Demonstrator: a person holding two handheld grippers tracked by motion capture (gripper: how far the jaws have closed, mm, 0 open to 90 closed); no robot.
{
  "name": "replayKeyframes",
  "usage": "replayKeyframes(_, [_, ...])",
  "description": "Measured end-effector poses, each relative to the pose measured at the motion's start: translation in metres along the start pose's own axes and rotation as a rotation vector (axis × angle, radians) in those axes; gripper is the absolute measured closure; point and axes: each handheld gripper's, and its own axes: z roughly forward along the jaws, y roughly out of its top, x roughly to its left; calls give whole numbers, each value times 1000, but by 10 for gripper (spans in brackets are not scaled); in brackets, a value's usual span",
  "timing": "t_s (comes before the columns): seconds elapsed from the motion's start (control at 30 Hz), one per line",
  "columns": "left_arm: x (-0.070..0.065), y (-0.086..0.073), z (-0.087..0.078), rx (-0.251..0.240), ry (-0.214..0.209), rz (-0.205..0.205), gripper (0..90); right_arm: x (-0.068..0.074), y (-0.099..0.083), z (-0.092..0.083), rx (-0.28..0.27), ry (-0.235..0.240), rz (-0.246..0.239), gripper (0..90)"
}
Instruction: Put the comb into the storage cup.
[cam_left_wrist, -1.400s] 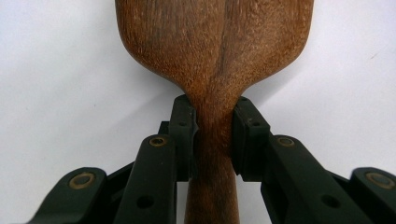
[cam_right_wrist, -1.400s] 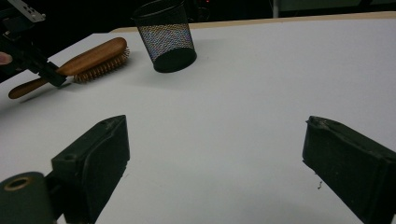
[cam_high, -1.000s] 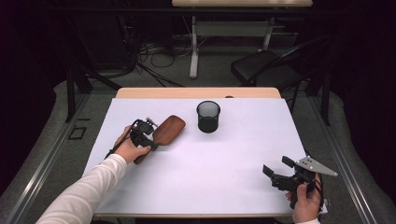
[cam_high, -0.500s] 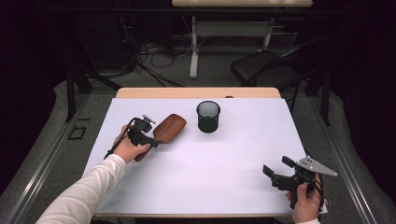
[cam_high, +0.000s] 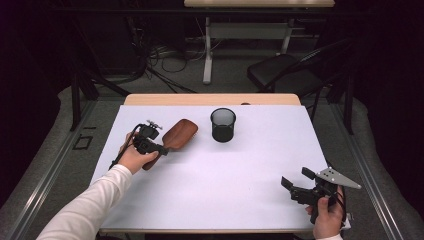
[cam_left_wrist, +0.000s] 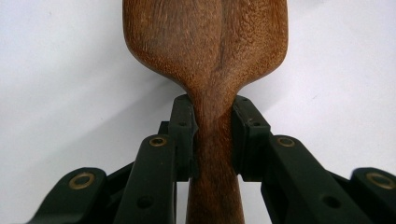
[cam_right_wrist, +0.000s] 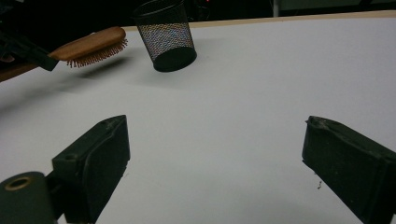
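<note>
**Brush held by the neck: what you have in hand**

Your left gripper (cam_high: 159, 148) is pinching the wooden hairbrush (cam_high: 179, 134) at the narrow neck, where the handle widens into the paddle; the left gripper view shows both pads pressed flat against the wood on either side. The brush sits at the left of the white table (cam_high: 260, 165), lifted off the surface with its bristles facing down, and the black mesh cup (cam_high: 223, 125) stands a little to its right, toward the far edge.

Expect the brush to behave as a stiff, fairly light piece. The wood looks smooth and finished, so it may slip or twist between the pads if you swing it quickly. The head probably outweighs the handle, and holding it at the neck keeps that weight close to the pads, so the grip point is a good one. The bristles are the soft part; avoid pressing them against anything.

Your right gripper (cam_high: 295, 187) rests at the near right corner with its jaws spread wide and nothing between them, well apart from the brush.
</note>
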Motion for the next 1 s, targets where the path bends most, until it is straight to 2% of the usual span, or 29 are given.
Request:
replayKeyframes(0.33, [1, 0, -4, -12, -9, -9, 725, 0, 0, 0, 4, 1, 3, 72])
replayKeyframes(0.53, [0, 0, -10, -56, -22, -32, 725, 0, 0, 0, 8, 1, 3, 72])
replayKeyframes(0.83, [-3, 1, -21, -114, -45, -29, 725, 0, 0, 2, 8, -1, 5, 72])
replayKeyframes(1.0, [-7, 2, -28, -153, -40, -36, 724, 0, -1, 3, 15, -3, 5, 72])
